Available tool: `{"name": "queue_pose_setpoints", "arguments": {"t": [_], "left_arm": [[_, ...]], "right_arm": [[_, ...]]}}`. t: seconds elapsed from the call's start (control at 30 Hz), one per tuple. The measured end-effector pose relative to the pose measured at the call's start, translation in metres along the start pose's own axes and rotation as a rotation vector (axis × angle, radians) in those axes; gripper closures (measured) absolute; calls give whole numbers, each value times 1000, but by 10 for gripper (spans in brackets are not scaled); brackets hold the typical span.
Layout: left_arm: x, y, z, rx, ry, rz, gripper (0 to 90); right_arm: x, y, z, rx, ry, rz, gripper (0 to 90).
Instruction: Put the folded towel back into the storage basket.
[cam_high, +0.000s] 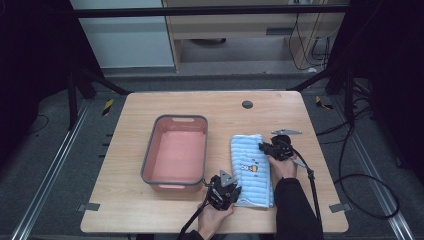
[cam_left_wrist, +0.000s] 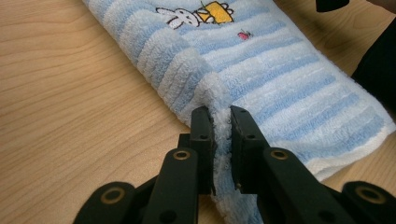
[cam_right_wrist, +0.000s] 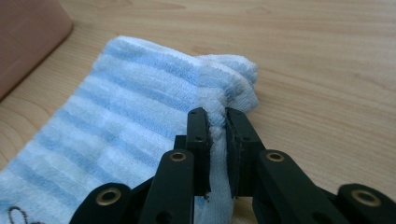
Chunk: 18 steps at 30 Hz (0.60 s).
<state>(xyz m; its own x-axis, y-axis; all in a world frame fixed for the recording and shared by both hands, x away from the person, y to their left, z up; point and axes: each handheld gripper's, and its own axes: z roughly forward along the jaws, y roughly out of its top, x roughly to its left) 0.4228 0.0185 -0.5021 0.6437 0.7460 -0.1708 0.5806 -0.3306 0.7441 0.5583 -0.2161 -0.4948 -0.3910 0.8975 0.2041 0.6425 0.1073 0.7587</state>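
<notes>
Dark curtains and a grey floor surround the light wooden worktop (cam_high: 150, 210). Toward its right edge lies a folded blue-and-white striped terry towel with a small rabbit picture (cam_high: 251, 167), flat on the wood. Just beside it, nearer the middle, stands an empty pink plastic basin with a grey rim (cam_high: 148, 160).

The left gripper (cam_left_wrist: 220, 122) is closed on the towel's near left corner, and a fold of cloth is pinched between its jaws. The right gripper (cam_right_wrist: 216, 125) is clamped on the far right corner in the same way.

I judge that both corners are now secured, so the grasping step is done. The towel is not yet lifted. Unfolding it, or carrying it to the basin, is probably what is left.
</notes>
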Motion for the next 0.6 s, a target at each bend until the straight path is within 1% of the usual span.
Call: {"name": "queue_pose_setpoints", "arguments": {"t": [0.07, 0.1, 0.17, 0.3, 0.37, 0.4, 0.43, 0.47, 0.53, 0.57, 0.6], "left_arm": [[1, -1, -1, -10, 0, 1, 821], [1, -1, -1, -10, 0, 1, 823], [3, 1, -3, -19, -9, -13, 829], [5, 3, -8, -37, -17, -13, 836], [5, 7, -16, -54, -29, -9, 837], [5, 7, -16, -54, -29, -9, 837], [4, 9, -21, -65, -30, 3, 837], [4, 9, -21, -65, -30, 3, 837], [2, 13, -27, -82, -31, 9, 837], [2, 15, -29, -91, -40, 7, 837], [2, 16, -32, -97, -42, 10, 837]], "right_arm": [[2, 3, -6, -23, 10, -7, 815], [2, 4, -8, -27, 11, -11, 815], [4, 5, -12, -40, 13, -18, 815], [6, 7, -18, -51, 13, -26, 816], [10, 10, -24, -70, 11, -35, 817], [10, 10, -24, -70, 11, -35, 817], [14, 14, -29, -85, 5, -41, 817], [14, 15, -31, -93, 4, -47, 817], [16, 17, -34, -100, 1, -46, 817], [18, 19, -37, -108, 1, -42, 817], [21, 23, -42, -119, -12, -41, 817]]}}
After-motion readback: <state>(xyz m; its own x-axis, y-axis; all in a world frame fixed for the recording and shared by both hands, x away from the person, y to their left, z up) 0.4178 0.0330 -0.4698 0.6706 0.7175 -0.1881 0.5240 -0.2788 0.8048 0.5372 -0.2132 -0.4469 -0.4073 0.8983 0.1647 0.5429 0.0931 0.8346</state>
